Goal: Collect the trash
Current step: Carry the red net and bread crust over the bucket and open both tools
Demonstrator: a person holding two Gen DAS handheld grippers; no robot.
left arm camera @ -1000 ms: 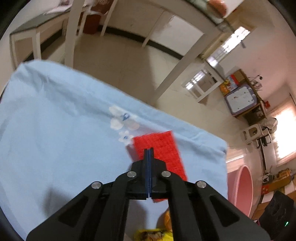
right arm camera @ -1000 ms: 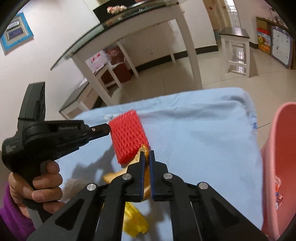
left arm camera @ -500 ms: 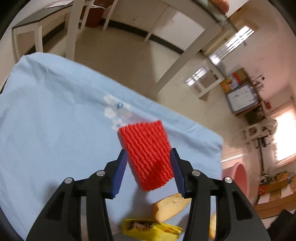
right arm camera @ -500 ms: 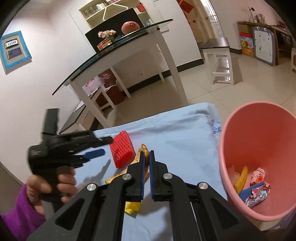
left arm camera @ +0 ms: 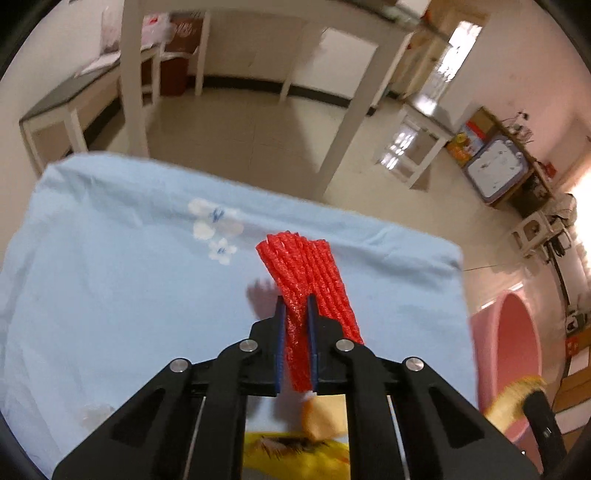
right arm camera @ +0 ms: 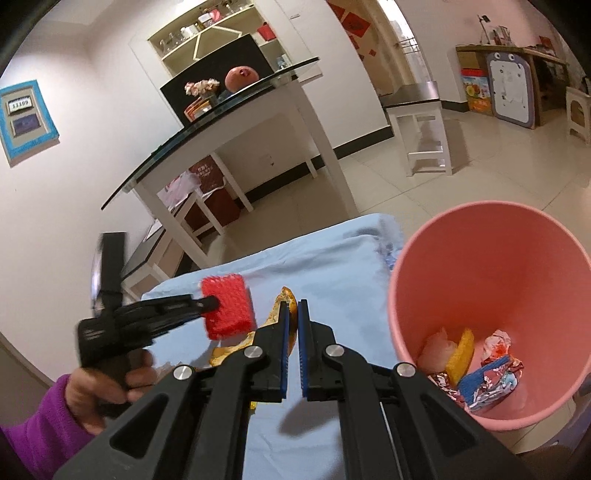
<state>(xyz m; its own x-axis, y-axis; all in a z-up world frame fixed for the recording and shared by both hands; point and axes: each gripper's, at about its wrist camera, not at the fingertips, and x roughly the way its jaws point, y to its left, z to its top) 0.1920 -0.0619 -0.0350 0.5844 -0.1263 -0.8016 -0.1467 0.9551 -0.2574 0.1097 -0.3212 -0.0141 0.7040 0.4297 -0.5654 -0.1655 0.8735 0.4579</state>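
The red foam net [left arm camera: 310,269] looks ribbed and rough. The blue cloth [left arm camera: 110,266] is soft, matt. The pink bucket [right arm camera: 517,258] is smooth plastic.

A red foam net sleeve [left arm camera: 308,275], squeezed into folds, is pinched at its near end above the blue-covered tabletop [left arm camera: 110,280]. A banana peel [right arm camera: 284,306] lies near the right edge, beside the pink bin [right arm camera: 491,258] holding wrappers.

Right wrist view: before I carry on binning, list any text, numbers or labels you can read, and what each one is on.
"11109", roughly; small and soft: white plate in the blue wall frame.
Dark red box under the glass table: pale print, too small to read.
Red paper by the doorway: marks unreadable.
Wrappers in the pink bin: print crumpled, illegible.
Colourful box by the whiteboard: blurred.
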